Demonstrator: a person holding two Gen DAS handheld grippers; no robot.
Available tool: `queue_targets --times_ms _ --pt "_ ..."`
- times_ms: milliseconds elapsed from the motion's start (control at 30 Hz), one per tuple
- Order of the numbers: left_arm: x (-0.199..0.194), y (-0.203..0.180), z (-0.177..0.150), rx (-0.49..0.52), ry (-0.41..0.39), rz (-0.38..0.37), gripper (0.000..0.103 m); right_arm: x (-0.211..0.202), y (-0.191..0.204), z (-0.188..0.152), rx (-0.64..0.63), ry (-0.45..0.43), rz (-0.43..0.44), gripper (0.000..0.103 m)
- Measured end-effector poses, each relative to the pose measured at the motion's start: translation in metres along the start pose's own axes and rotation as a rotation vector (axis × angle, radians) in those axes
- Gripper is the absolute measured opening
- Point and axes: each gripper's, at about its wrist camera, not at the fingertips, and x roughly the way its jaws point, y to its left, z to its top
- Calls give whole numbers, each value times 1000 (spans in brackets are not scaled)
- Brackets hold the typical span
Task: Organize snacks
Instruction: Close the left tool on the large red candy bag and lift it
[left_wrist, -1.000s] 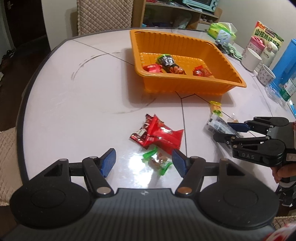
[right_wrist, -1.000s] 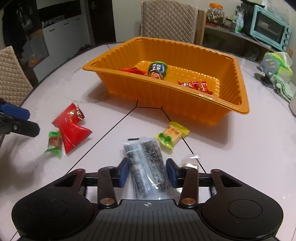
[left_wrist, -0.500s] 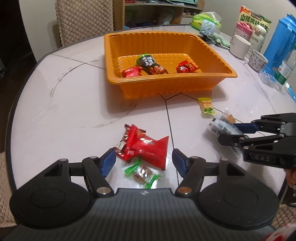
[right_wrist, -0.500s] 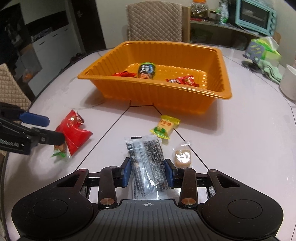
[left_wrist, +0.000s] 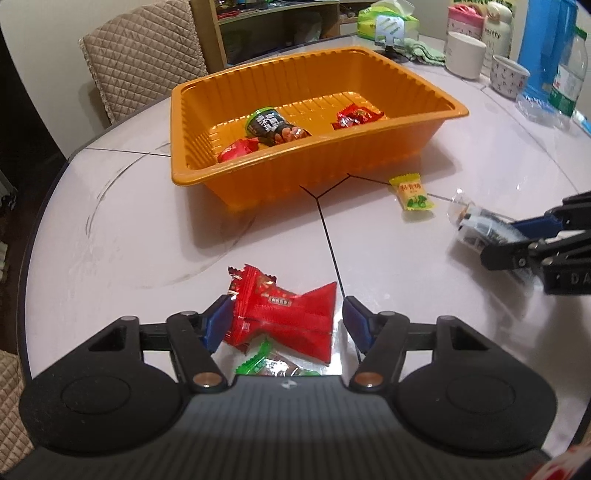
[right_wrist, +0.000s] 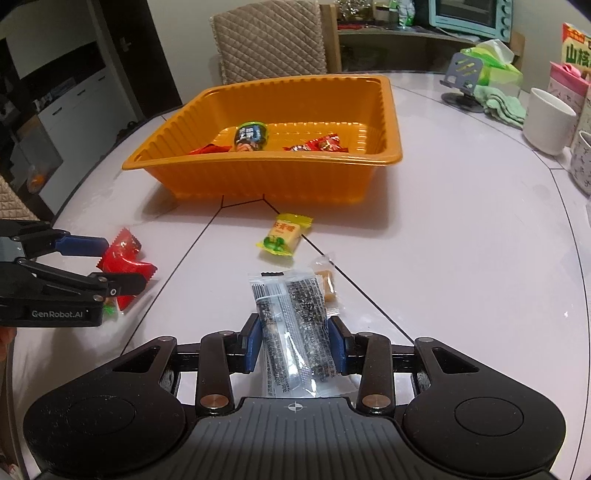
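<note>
Both grippers close in on loose snacks while the orange tray (left_wrist: 192, 173) waits beyond them.

Left gripper (left_wrist: 286, 323) has slid forward over the last second, so its spread blue pads now straddle the red packet (left_wrist: 291, 317), the left pad about touching the wrapper and the right one just clear; nothing is pinched yet, and a green-wrapped candy (left_wrist: 264, 363) lies just beneath. Further right, the yellow candy (right_wrist: 284, 234) and a small clear-wrapped sweet (right_wrist: 327, 282) still lie on the white table (right_wrist: 461, 258). Right gripper (right_wrist: 295, 341) has narrowed its pads onto the clear sesame-bar packet (right_wrist: 293, 328) and appears to grip it. Judging by this, two near-simultaneous pickups are being set up, tray drops next.
</note>
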Motion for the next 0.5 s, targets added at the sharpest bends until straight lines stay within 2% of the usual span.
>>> queue_targets --times_ms 133,200,500 --pt "2 -5 -2 37 -7 15 55 -1 -2 -1 10 -2 -3 39" --pt "1 -7 -2 51 -14 9 47 -2 -2 -1 12 -2 -5 39" --pt "0 -14 -1 72 -13 -16 43 -5 -5 -3 23 0 -10 39"
